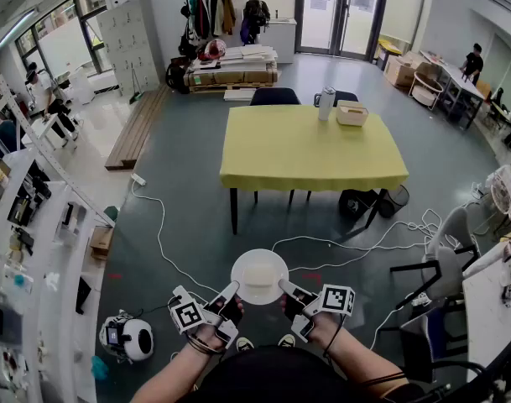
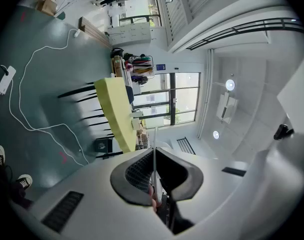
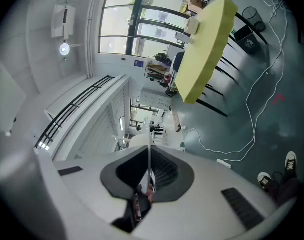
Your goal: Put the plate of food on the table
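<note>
From the head view, the person stands well apart from the yellow table [image 1: 314, 151], holding a white plate [image 1: 259, 292] out in front of the body, above the grey-green floor. A pale block of food [image 1: 258, 274] sits in the middle of the plate. The left gripper [image 1: 233, 287] pinches the plate's left rim and the right gripper [image 1: 284, 285] pinches its right rim, so the plate hangs level between the two. At the table's far end a bottle [image 1: 325, 103] and a small box [image 1: 352, 113] stand near each other. A white cable [image 1: 159, 233] trails across the floor.

In the left gripper view, the jaws are closed down on the plate's edge, which shows as a thin pale line [image 2: 154, 154] running up between the dark pads. The table [image 2: 116, 111] lies far off beyond them, seen tilted.

In the right gripper view it is the same: the jaws are clamped on the plate's thin edge [image 3: 150, 151], with the table [image 3: 204, 41] far beyond and the person's shoes [image 3: 289, 160] on the floor.
</note>
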